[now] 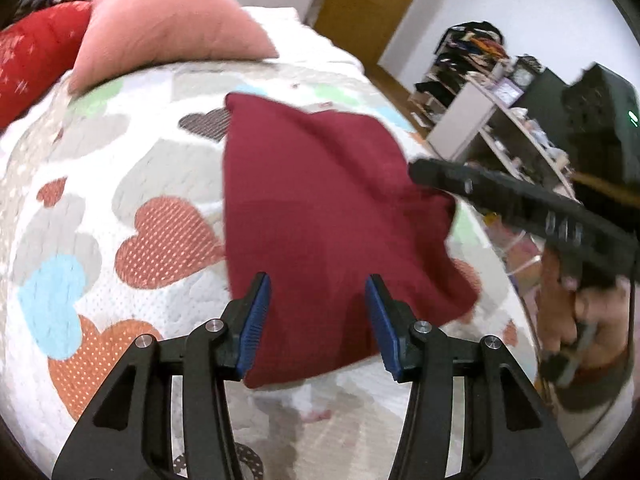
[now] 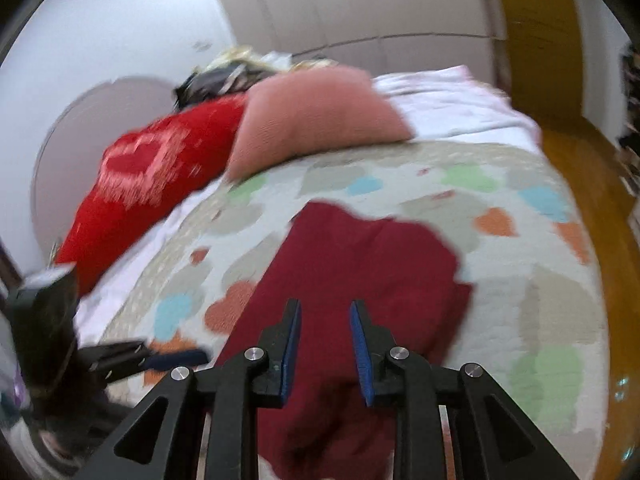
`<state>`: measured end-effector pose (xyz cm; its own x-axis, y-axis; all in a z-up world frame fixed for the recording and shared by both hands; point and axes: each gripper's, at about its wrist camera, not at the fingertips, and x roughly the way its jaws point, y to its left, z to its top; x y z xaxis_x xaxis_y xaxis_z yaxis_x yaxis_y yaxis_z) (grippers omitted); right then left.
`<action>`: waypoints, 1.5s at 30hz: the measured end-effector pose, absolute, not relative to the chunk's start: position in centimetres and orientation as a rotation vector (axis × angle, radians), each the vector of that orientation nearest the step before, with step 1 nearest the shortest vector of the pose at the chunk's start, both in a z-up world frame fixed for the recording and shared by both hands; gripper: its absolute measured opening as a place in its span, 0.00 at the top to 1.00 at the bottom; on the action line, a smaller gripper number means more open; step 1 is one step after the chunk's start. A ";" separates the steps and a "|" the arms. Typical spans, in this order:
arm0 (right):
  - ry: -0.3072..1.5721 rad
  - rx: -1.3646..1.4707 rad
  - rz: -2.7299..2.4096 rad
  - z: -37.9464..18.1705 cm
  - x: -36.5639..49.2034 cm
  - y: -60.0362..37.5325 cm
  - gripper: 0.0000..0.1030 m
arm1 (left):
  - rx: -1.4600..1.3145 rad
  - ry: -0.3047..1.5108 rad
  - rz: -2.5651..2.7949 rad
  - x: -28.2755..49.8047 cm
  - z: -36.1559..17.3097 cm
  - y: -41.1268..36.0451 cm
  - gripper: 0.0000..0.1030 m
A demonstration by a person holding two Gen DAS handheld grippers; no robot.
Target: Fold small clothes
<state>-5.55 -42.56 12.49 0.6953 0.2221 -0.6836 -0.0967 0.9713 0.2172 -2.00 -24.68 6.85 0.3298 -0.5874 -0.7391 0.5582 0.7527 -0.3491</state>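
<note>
A dark red garment (image 1: pixel 320 216) lies folded on the heart-patterned bedspread (image 1: pixel 140 184); it also shows in the right wrist view (image 2: pixel 360 272). My left gripper (image 1: pixel 318 284) is open, its blue pads above the garment's near edge, holding nothing. My right gripper (image 2: pixel 325 308) is open over the garment's near part, empty. In the left wrist view the right gripper (image 1: pixel 424 170) reaches in from the right at the garment's right edge. In the right wrist view the left gripper (image 2: pixel 176 358) shows at the lower left, beside the garment.
A pink cushion (image 1: pixel 168 28) and a red pillow (image 1: pixel 32 60) lie at the head of the bed. Shelves with clutter (image 1: pixel 500 92) stand to the right past the bed edge. A wooden floor (image 2: pixel 580 184) runs along the bed's right side.
</note>
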 end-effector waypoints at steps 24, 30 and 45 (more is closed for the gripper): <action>0.765 0.193 -0.009 9.5 -10.7 -43.2 0.76 | 0.032 0.929 -0.631 -2.0 6.0 -25.1 0.53; 0.787 0.154 -0.097 7.9 -9.3 -43.8 0.75 | 0.046 0.933 -0.625 -1.8 5.4 -25.8 0.52; 0.788 0.269 -0.103 6.8 -9.4 -46.1 0.50 | 0.032 0.943 -0.627 -0.8 5.1 -25.9 0.39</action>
